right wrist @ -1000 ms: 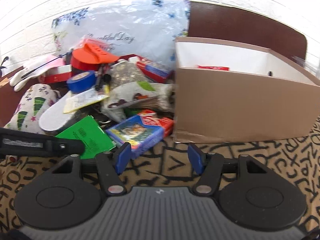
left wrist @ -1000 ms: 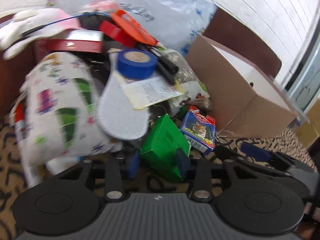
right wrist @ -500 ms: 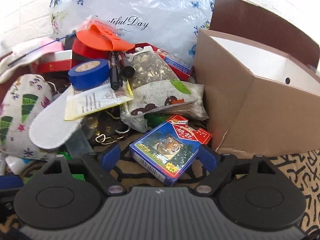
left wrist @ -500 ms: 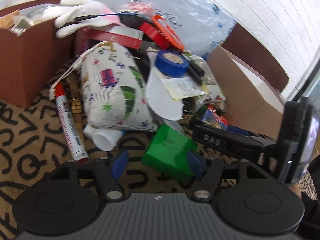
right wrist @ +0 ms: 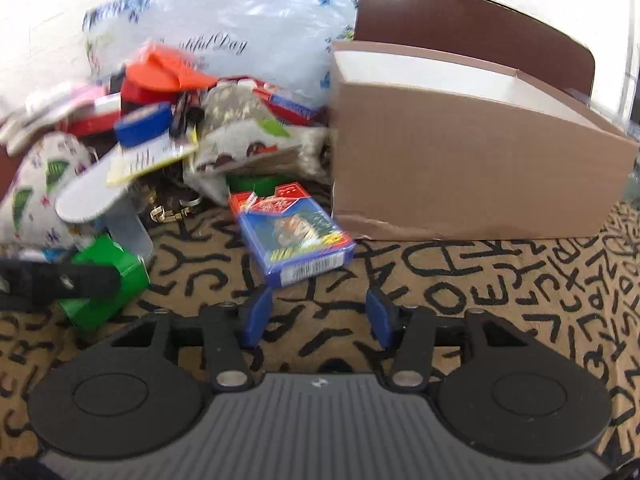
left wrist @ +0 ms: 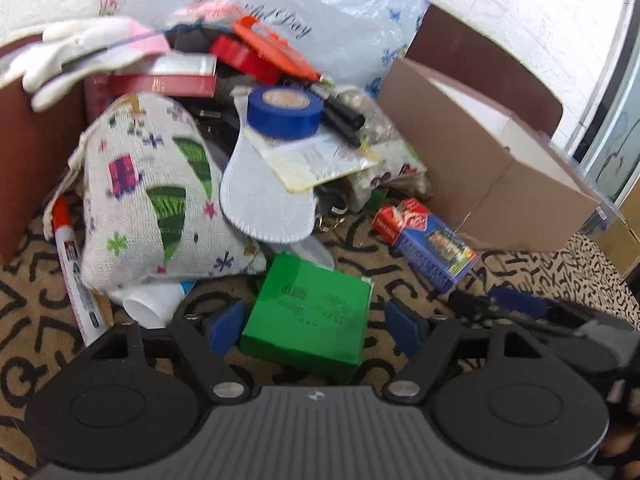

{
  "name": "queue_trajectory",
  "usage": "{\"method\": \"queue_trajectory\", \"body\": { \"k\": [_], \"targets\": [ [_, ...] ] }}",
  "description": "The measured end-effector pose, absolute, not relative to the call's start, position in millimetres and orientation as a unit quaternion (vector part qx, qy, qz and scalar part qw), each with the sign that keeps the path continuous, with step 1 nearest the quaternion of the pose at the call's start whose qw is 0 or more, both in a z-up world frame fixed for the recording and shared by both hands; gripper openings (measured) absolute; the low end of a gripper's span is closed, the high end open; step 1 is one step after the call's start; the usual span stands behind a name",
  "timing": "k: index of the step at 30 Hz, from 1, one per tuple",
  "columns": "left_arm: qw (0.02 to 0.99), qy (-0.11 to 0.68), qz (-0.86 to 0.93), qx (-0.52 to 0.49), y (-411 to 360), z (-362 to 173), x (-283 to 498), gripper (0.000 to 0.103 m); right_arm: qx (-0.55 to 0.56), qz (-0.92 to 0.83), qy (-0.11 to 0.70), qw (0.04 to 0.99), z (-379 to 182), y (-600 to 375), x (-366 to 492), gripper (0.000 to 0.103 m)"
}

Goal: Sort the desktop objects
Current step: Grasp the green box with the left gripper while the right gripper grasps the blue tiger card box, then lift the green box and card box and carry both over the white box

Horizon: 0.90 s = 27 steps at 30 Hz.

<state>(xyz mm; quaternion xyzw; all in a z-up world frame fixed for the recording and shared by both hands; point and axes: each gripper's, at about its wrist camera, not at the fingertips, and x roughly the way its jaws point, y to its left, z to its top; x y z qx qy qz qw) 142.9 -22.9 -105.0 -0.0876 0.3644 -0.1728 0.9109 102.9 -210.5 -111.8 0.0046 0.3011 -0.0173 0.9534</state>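
A green box lies on the patterned cloth between the blue pads of my left gripper, which is open; there is a gap at the right pad. The same box shows in the right wrist view with a left finger beside it. A blue card pack with a tiger picture lies just ahead of my right gripper. Its jaws are closing with only cloth between them. The card pack also shows in the left wrist view.
A pile lies behind: patterned pouch, grey insole, blue tape roll, red marker, white gloves. An open cardboard box stands on the right, a brown box on the left.
The left jaws stand wider than a second ago, the green box still between them. The right gripper has drawn back from the card pack, which sat between its pads, and its jaws have narrowed.
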Motion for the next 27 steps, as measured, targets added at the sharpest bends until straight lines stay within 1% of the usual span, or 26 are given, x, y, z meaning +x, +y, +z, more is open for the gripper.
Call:
{"method": "queue_trajectory", "body": {
  "k": [1, 2, 4, 7, 9, 10, 11, 12, 13, 21, 23, 25, 27],
  "targets": [
    [0.911, 0.368, -0.168, -0.085, -24.1, -106.0, 143.7, 0.067, 0.003, -0.009, 0.294, 0.956, -107.8, -208.6, 102.4, 0.067],
    [0.913, 0.365, -0.167, -0.08, -25.3, -105.2, 142.7, 0.067, -0.003, 0.002, 0.28, 0.96, -103.7, -205.0, 101.9, 0.071],
    [0.912, 0.366, -0.167, -0.073, -26.4, -104.1, 140.4, 0.067, -0.028, 0.018, 0.264, 0.964, -98.7, -193.9, 107.9, 0.082],
    [0.912, 0.367, -0.169, -0.067, -25.4, -104.4, 136.9, 0.07, -0.067, 0.022, 0.268, 0.961, -102.9, -184.1, 129.3, 0.082],
    [0.913, 0.366, -0.169, -0.063, -25.0, -105.4, 135.9, 0.07, -0.068, 0.027, 0.278, 0.958, -108.7, -187.0, 141.2, 0.082],
    [0.913, 0.366, -0.169, -0.063, -24.9, -105.7, 136.1, 0.07, -0.061, 0.029, 0.289, 0.955, -112.6, -190.6, 146.6, 0.08],
    [0.913, 0.365, -0.168, -0.064, -25.0, -106.0, 136.4, 0.07, -0.047, 0.034, 0.302, 0.952, -115.7, -194.6, 149.5, 0.077],
    [0.913, 0.365, -0.169, -0.063, -25.2, -106.1, 136.2, 0.069, -0.029, 0.043, 0.309, 0.95, -117.3, -199.6, 149.4, 0.063],
    [0.913, 0.365, -0.168, -0.061, -25.0, -106.0, 136.1, 0.067, -0.013, 0.047, 0.31, 0.95, -117.4, -203.9, 146.0, 0.062],
    [0.898, 0.385, -0.209, -0.047, -28.2, -102.2, 123.0, 0.067, -0.005, 0.061, 0.338, 0.939, -113.2, -216.2, 98.1, 0.063],
    [0.901, 0.382, -0.203, -0.029, -35.9, -102.8, 122.8, 0.07, -0.016, 0.077, 0.337, 0.938, -112.4, -215.2, 94.1, 0.064],
    [0.902, 0.381, -0.2, -0.015, -43.2, -103.5, 124.2, 0.076, -0.027, 0.077, 0.332, 0.94, -110.9, -213.3, 95.9, 0.071],
    [0.904, 0.379, -0.196, -0.008, -46.4, -104.9, 125.0, 0.077, -0.037, 0.076, 0.33, 0.94, -108.8, -211.0, 100.0, 0.071]
  ]
}}
